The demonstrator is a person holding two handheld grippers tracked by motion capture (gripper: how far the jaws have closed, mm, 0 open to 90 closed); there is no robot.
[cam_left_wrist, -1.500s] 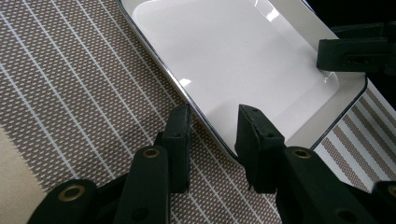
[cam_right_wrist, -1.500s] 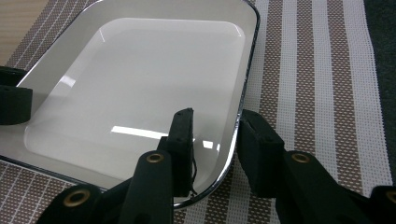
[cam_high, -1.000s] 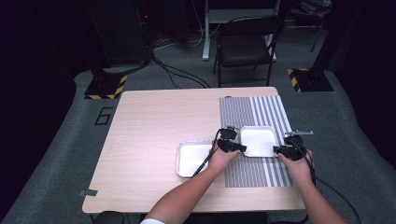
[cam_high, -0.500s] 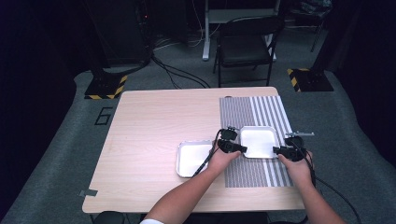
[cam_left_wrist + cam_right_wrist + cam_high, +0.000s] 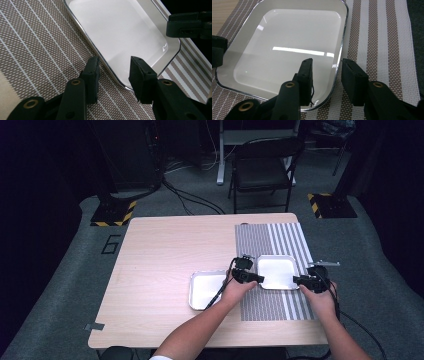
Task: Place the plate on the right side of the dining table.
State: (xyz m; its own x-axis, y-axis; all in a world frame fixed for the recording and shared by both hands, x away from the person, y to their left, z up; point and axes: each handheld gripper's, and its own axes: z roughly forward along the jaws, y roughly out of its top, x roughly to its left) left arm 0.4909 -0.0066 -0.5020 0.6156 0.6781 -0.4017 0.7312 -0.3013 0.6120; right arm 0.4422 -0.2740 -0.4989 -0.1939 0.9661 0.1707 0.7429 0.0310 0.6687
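Observation:
A white tray with a metal rim [image 5: 276,271] lies on a brown-and-white striped placemat [image 5: 260,240]. My left gripper [image 5: 256,278] is at the tray's left near edge and my right gripper [image 5: 298,280] at its right near edge. In the left gripper view the open left gripper [image 5: 114,62] straddles the rim of the tray [image 5: 120,32], one jaw over the mat [image 5: 37,37] and one over the tray. In the right gripper view the right gripper [image 5: 327,63] is also open across the rim of the tray [image 5: 287,42], its other jaw over the mat [image 5: 377,37].
A second white tray [image 5: 205,289] lies on the bare wooden table [image 5: 165,250], just left of the placemat and under my left forearm. A black chair [image 5: 262,170] stands beyond the table's far edge. Cables trail across the grey floor.

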